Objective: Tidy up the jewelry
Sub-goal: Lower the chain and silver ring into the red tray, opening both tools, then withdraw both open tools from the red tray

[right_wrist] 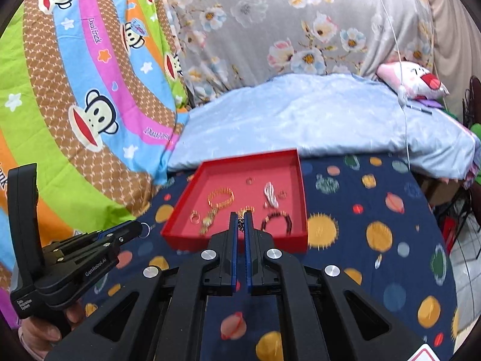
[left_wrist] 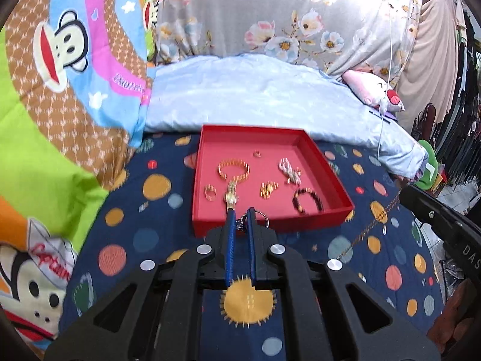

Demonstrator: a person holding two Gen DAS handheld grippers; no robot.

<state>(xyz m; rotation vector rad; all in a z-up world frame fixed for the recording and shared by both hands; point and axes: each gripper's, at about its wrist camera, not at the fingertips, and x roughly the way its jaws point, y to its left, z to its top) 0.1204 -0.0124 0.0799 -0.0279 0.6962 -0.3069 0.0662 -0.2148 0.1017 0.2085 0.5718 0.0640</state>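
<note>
A red tray lies on the planet-print blanket and holds a gold bracelet, a gold watch, gold rings, a white beaded piece and a dark bead bracelet. My left gripper is shut on a silver key ring with a small chain at the tray's near wall. My right gripper is shut on a small dark chain end above the tray. A thin gold chain hangs from the right gripper in the left wrist view.
A pale blue quilt lies behind the tray. Cartoon-monkey bedding rises on the left, a floral cover at the back. A pink plush sits far right. The left gripper shows at the left in the right wrist view.
</note>
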